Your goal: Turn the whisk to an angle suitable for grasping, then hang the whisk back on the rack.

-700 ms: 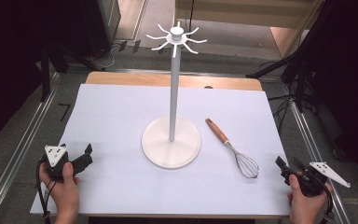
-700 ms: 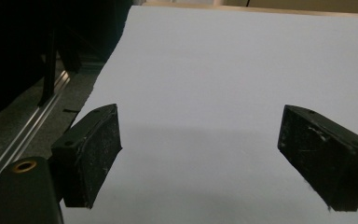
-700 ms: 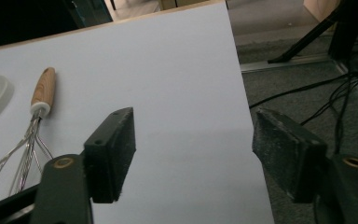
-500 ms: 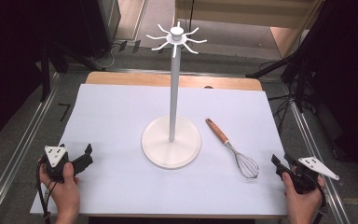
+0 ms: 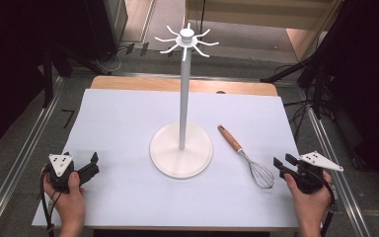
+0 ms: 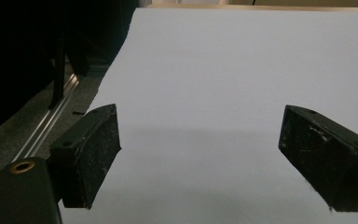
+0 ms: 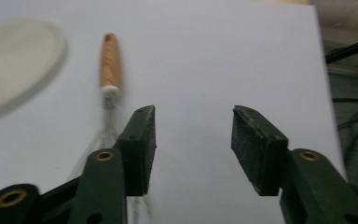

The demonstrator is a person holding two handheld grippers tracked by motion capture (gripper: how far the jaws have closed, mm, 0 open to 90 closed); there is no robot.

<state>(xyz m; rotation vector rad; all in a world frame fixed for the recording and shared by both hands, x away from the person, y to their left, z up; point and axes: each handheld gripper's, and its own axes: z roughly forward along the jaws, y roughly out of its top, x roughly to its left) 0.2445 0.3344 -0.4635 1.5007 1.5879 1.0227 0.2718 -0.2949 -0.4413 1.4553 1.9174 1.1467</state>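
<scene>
Whisk with a wooden handle and wire loops lies flat on the white-covered surface, just beside the fingers of the right gripper. In the high view its wire end points toward that gripper and its handle slants away toward the far side. The right gripper sits at the near right corner of the surface, held in the person's right hand, with a grey three-cornered plate on top. Its fingers stand parted with nothing between them and do not touch the whisk. In the right gripper view, the fingers rise from the bottom edge with bare white surface in the gap; the whisk lies to the left of the left finger, its wires running down behind that finger and its handle pointing ahead.

Beyond the whisk, farther left of the right fingers, stands a white stand with a round flat base, a tall thin pole and a crown of short hooks at the top. Whisk and base are near each other but apart.

The left gripper rests at the near left corner of the surface in the person's left hand, well apart from the whisk. In the left gripper view its fingers are spread wide over bare white surface, holding nothing.
</scene>
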